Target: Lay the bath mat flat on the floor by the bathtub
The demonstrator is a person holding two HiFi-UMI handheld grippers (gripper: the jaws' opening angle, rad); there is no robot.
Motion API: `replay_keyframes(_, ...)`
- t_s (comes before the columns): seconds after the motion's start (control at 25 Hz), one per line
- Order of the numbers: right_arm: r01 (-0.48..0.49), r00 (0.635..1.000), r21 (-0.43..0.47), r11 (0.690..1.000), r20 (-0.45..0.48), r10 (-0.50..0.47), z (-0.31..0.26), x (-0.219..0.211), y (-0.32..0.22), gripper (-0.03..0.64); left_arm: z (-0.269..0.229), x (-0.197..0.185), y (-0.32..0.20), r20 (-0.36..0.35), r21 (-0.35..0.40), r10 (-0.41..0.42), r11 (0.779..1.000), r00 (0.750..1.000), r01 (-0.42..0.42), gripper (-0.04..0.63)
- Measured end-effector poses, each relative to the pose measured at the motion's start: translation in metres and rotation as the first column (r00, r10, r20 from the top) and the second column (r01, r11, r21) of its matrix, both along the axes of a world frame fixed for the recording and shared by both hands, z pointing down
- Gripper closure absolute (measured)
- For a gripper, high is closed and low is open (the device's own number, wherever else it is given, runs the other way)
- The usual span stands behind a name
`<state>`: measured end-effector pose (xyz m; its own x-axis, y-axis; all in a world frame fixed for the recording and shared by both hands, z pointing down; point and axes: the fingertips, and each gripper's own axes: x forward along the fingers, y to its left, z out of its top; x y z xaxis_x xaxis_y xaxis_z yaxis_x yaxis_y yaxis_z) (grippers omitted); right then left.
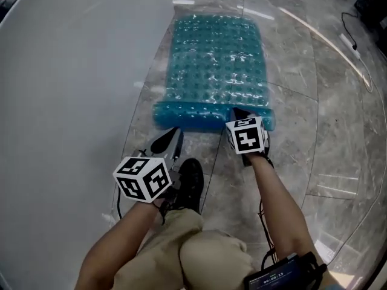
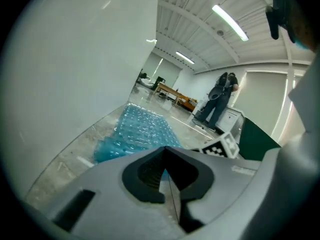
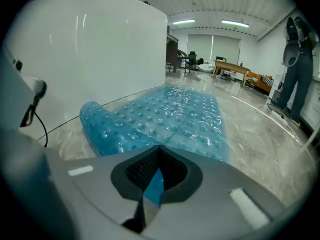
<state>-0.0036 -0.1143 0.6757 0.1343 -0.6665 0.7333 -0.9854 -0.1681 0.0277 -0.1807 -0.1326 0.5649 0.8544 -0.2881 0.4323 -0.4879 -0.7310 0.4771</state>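
The bath mat (image 1: 217, 59) lay on the floor (image 1: 320, 132) beside the bathtub (image 1: 72, 71), its near edge curled, with the right gripper (image 1: 237, 113) clenched on its near corner and the left gripper (image 1: 171, 134) clenched empty, so a one-sided pull could skew it.

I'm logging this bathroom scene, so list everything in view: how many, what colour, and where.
bath mat: one, translucent blue, on the floor beside the tub, near edge curled
bathtub: one, white, left of the mat
floor: grey marble
cable: one, white, far right floor
tables: wooden, background
bystander: one, standing, background
screen device: one, black, by the right arm
shoe: one, black
left gripper: fingers shut, empty, by the mat's near edge
right gripper: fingers shut on the mat's near right corner
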Motion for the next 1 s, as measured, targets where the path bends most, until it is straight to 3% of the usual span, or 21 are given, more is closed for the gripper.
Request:
replay_keyframes(0.08, 0.017, 1.000, 0.017, 1.000, -0.001, -0.017, -0.002, 0.006, 0.002, 0.609, -0.027, -0.022, 0.020, 0.049, 0.100, 0.093, 0.990, 0.994, -0.098, 0.588)
replay_keyframes(0.16, 0.009, 1.000, 0.033, 0.999, 0.007, -0.009, -0.007, 0.009, 0.003, 0.610, -0.048, -0.047, 0.026, 0.094, 0.170, 0.108, 0.978, 0.990, -0.123, 0.588)
replay_keyframes(0.32, 0.025, 1.000, 0.030, 0.999, 0.012, -0.025, -0.009, -0.014, 0.011, 0.609, -0.046, -0.072, 0.023, 0.074, 0.117, 0.010, 0.993, 0.997, -0.019, 0.588)
replay_keyframes(0.52, 0.025, 1.000, 0.031, 0.999, 0.017, -0.026, -0.006, -0.035, 0.040, 0.609, -0.008, -0.029, 0.007, 0.054, 0.114, 0.020, 0.993, 0.998, -0.026, 0.588)
replay_keyframes(0.64, 0.060, 0.998, 0.041, 0.997, -0.025, -0.059, -0.007, -0.052, 0.057, 0.609, 0.025, -0.008, 0.003, 0.088, 0.113, 0.048, 0.992, 0.995, -0.058, 0.588)
replay_keyframes(0.72, 0.070, 0.997, 0.014, 0.997, 0.023, -0.071, -0.002, -0.060, 0.071, 0.609, 0.042, 0.003, 0.002, 0.111, 0.110, 0.062, 0.991, 0.992, -0.075, 0.588)
replay_keyframes(0.88, 0.142, 0.965, -0.074, 0.987, 0.231, -0.122, 0.021, -0.087, 0.104, 0.609, 0.060, 0.017, -0.004, 0.144, 0.122, 0.086, 0.987, 0.986, -0.103, 0.586)
replay_keyframes(1.0, 0.112, 0.948, 0.019, 0.994, 0.297, -0.112, -0.006, -0.091, 0.110, 0.609, 0.083, 0.013, 0.005, 0.188, 0.056, 0.115, 0.990, 0.975, -0.127, 0.588)
